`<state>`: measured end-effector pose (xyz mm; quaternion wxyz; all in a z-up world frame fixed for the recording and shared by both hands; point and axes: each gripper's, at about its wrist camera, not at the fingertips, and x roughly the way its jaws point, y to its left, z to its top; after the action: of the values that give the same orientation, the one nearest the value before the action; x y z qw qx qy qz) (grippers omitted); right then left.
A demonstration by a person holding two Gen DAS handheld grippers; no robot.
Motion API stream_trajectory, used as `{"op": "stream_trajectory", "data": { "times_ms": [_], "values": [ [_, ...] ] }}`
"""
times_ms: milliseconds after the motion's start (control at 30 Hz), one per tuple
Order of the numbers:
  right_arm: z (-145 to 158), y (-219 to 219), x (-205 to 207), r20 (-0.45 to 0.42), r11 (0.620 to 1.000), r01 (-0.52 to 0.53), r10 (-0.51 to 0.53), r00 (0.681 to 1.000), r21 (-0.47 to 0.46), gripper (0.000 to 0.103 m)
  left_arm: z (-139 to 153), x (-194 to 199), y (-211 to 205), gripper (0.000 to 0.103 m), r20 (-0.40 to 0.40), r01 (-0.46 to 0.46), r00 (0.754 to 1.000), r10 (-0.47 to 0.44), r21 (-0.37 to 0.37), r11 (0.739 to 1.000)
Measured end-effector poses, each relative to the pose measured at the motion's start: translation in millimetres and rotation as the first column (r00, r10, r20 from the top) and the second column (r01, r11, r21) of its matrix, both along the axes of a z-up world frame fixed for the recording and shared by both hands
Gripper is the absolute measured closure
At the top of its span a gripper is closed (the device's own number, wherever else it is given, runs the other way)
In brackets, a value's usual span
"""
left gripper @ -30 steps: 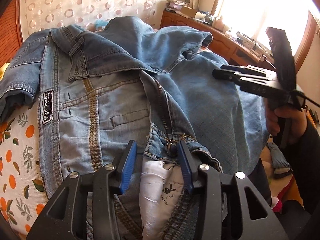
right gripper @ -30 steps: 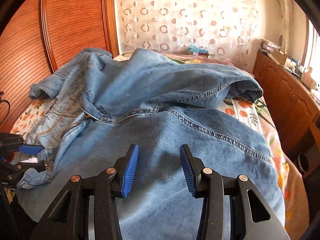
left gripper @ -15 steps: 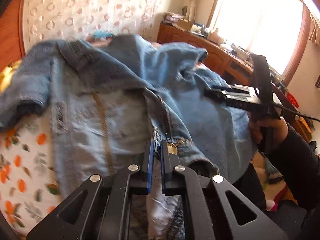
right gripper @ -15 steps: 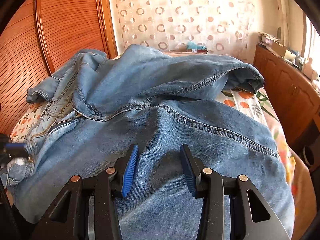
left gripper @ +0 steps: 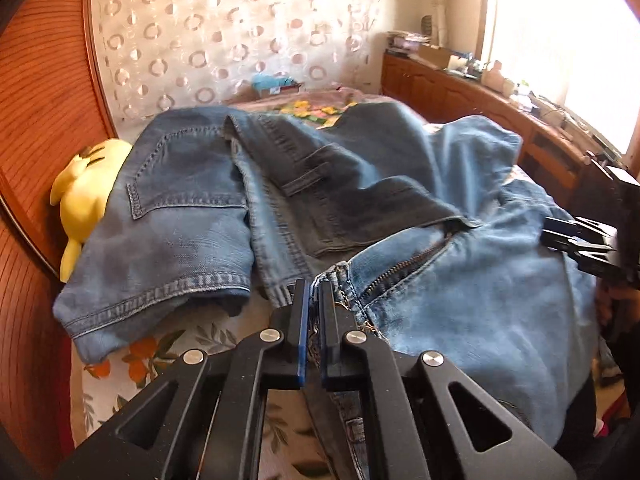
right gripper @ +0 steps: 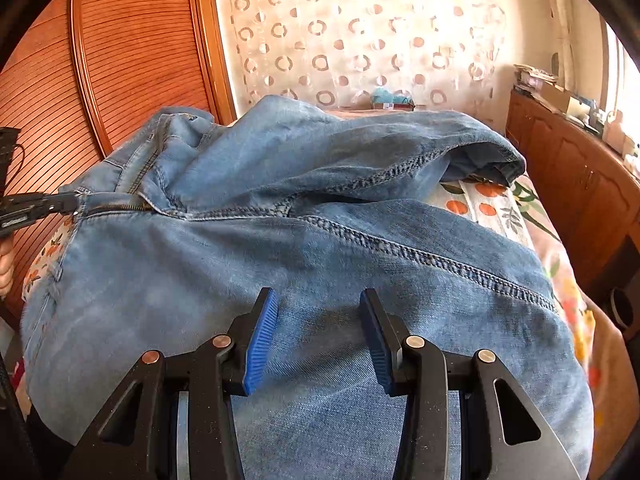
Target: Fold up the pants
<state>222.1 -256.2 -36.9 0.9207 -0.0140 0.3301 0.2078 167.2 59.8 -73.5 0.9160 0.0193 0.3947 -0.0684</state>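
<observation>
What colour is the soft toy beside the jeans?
Yellow. The soft toy shows best in the left wrist view.

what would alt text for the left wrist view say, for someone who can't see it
The left gripper is clamped shut on the waistband edge of blue jeans by the open zipper, the jeans spread crumpled over a floral bedsheet. A yellow plush toy lies at the far left; the right gripper shows at the right edge.

Pants point(left gripper: 460, 280) lie across the bed point(left gripper: 168, 344); a plush toy point(left gripper: 86, 188), perhaps, beside them left.
</observation>
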Motion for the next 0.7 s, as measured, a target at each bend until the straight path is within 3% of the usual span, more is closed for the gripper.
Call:
{"op": "stream_trajectory", "data": {
  "times_ms": [167,333,500,700],
  "values": [
    [0,0,-1,-0.001,1.0,0.003,-0.003,1.0,0.0,0.058,-21,11,0,0.096,-0.051,-0.019,0.999,0.019,0.012,1.0],
    [0,0,-1,-0.001,1.0,0.002,-0.002,1.0,-0.002,0.058,-14,10,3,0.09,-0.043,-0.05,0.998,0.049,-0.024,0.998],
    [-1,2,0,-0.011,1.0,-0.001,0.001,1.0,-0.008,0.058,-3,21,1,0.071,-0.019,-0.038,0.999,0.037,-0.041,0.998],
    [0,6,-1,-0.016,1.0,0.001,-0.001,1.0,-0.01,0.058,-17,58,-21,0.07,-0.075,-0.006,0.997,0.006,-0.009,1.0]
  ]
}}
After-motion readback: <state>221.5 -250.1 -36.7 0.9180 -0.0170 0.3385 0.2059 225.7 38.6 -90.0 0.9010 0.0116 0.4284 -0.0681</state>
